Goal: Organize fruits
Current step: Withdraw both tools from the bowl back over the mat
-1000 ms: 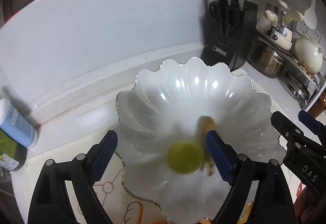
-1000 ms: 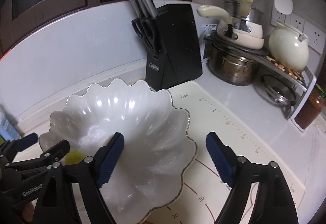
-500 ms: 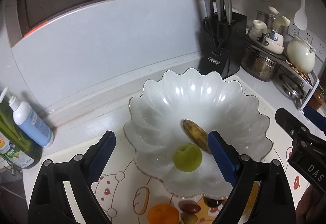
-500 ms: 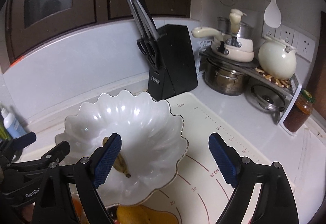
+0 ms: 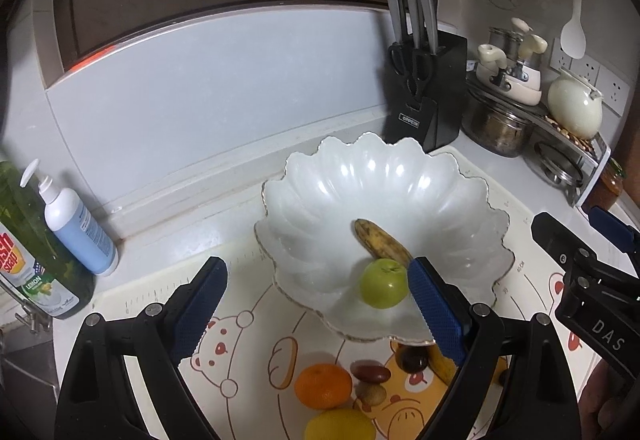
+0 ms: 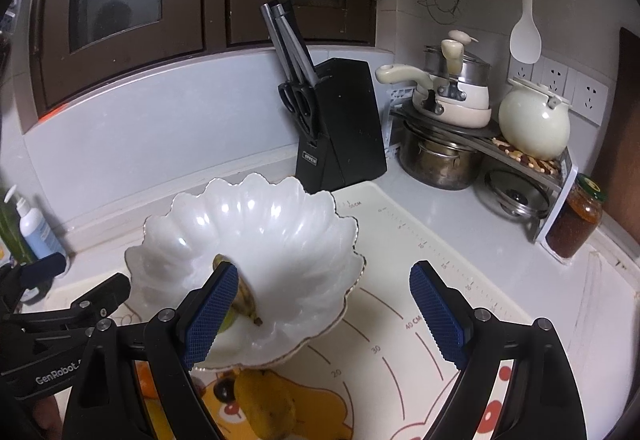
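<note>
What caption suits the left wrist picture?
Open left gripper above a white scalloped bowl holding a green apple and banana.

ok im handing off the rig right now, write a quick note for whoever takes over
Left gripper: open, empty, hovering at the near rim of the bowl.
Right gripper: open, empty, over the bowl's right side.
Done: a small banana and a green fruit lie in the bowl.
Left, on the mat in front of the bowl: orange, lemon, a few small dark and brown fruits, and a banana.
Each could go into the bowl next.
</note>
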A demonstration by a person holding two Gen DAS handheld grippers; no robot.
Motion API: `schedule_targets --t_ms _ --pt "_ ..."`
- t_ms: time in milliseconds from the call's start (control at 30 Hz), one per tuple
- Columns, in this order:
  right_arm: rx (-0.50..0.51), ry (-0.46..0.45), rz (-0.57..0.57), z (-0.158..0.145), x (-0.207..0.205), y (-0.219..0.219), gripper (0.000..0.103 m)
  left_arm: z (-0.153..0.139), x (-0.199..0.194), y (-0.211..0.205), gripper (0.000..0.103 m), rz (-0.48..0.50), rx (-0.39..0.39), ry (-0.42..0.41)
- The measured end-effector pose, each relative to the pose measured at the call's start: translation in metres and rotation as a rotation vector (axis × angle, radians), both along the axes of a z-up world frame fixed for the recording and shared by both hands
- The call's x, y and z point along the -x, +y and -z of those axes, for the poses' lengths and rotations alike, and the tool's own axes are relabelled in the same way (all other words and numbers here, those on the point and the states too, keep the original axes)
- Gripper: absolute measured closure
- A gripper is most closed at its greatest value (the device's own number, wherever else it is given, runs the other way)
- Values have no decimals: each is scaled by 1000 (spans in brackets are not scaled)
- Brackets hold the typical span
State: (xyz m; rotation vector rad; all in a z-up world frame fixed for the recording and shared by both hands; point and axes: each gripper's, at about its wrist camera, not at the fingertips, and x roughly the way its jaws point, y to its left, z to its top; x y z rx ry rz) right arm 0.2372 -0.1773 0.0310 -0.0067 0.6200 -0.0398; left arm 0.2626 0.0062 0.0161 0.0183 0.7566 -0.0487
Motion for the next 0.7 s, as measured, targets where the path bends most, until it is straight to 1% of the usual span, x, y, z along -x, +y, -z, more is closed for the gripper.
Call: schedule_targets --t_ms 167,400,700 --pt "-6 7 -1 6 9 -1 15 5 11 0 10 3 3 10" --pt "-22 7 -11 14 31 1 15 14 35 1 11 6 6 18" --pt "-28 24 -23 29 56 1 15 23 64 0 10 10 -22 9"
